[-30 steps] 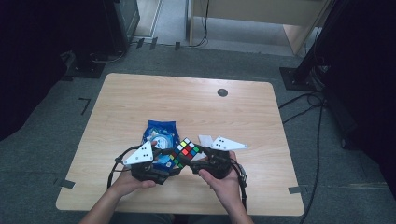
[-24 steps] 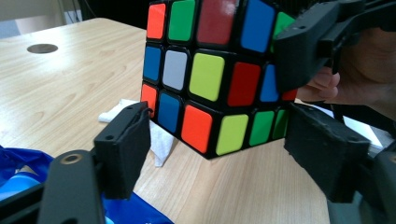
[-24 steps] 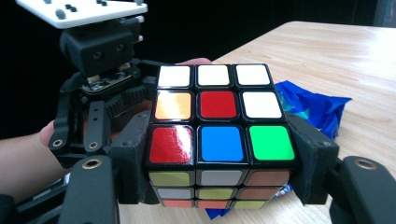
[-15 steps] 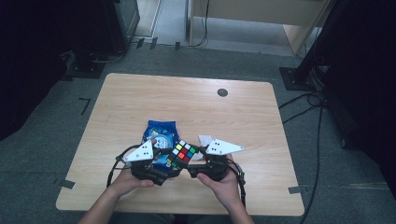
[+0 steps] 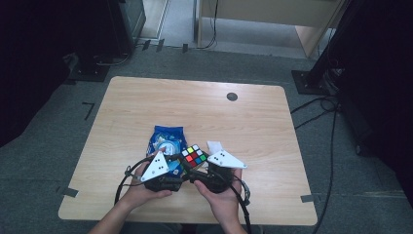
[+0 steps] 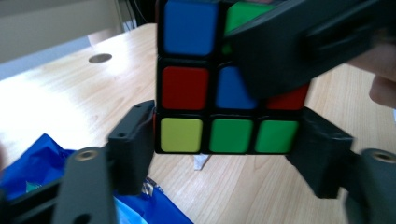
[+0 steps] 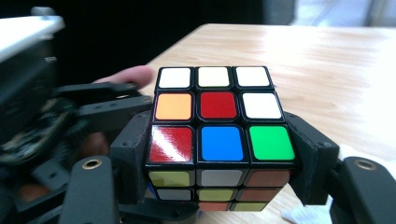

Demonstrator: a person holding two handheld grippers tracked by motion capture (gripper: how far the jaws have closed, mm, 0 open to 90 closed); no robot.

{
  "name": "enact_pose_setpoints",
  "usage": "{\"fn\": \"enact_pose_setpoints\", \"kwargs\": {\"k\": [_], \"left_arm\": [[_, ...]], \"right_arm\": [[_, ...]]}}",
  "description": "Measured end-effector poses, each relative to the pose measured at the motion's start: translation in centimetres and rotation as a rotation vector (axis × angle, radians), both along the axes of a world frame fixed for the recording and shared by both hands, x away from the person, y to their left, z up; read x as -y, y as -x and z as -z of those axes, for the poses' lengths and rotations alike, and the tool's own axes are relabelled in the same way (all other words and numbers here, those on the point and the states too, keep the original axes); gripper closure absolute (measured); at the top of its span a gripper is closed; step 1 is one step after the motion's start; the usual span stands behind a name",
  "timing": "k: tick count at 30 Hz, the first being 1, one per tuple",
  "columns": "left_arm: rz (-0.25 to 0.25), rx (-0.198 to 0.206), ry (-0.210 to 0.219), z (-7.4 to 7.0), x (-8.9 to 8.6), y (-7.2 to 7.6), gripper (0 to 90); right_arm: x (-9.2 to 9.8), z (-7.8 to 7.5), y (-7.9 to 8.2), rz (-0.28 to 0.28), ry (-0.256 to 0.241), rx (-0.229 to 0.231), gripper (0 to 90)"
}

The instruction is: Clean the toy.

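A scrambled Rubik's cube (image 5: pixel 194 156) is held just above the table's near half, between both hands. In the left gripper view the cube (image 6: pixel 205 93) has its bottom layer clamped between the two black jaws of my left gripper (image 6: pixel 226 140). A jaw of the other gripper (image 6: pixel 299 42) crosses its upper right. In the right gripper view my right gripper (image 7: pixel 219 154) is shut on the cube (image 7: pixel 218 116) from both sides, white row farthest. In the high view the left gripper (image 5: pixel 182 168) and right gripper (image 5: pixel 203 169) meet at the cube.
A blue snack bag (image 5: pixel 165 139) lies on the wooden table (image 5: pixel 253 122) just behind my left gripper. A small white scrap (image 5: pixel 214 145) sits right of the cube. A dark round grommet (image 5: pixel 232 96) marks the far side. Cables trail off the near edge.
Both grippers have edged closer together around the cube. The cube has shifted only slightly and stays held between them.
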State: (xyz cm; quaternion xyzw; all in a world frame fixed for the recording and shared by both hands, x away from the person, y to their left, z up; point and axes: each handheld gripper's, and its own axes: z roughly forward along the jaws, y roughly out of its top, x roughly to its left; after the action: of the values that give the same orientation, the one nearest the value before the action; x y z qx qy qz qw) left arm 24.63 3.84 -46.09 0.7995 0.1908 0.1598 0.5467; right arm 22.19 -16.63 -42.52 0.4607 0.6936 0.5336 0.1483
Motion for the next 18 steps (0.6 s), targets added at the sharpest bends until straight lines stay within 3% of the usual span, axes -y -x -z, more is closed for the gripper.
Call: {"fn": "enact_pose_setpoints", "kwargs": {"k": [5, 10, 15, 18], "left_arm": [[-0.013, 0.002, -0.018, 0.2, 0.5, 0.1, 33.5], [-0.022, 0.004, -0.040, 0.3, 0.3, 0.0, 34.3], [-0.049, -0.052, 0.017, 0.1, -0.9, -0.9, 34.3], [-0.077, -0.072, 0.050, -0.2, -2.1, -1.7, 34.3]], "right_arm": [[-0.3, 0.2, 0.1, 0.033, 0.011, -0.027, 34.2], [-0.5, 0.6, -0.1, 0.024, 0.009, -0.039, 33.8], [0.2, 0.3, -0.2, -0.032, -0.023, -0.005, 30.5], [1.1, 0.0, -0.2, -0.067, -0.081, 0.023, 29.6]]}}
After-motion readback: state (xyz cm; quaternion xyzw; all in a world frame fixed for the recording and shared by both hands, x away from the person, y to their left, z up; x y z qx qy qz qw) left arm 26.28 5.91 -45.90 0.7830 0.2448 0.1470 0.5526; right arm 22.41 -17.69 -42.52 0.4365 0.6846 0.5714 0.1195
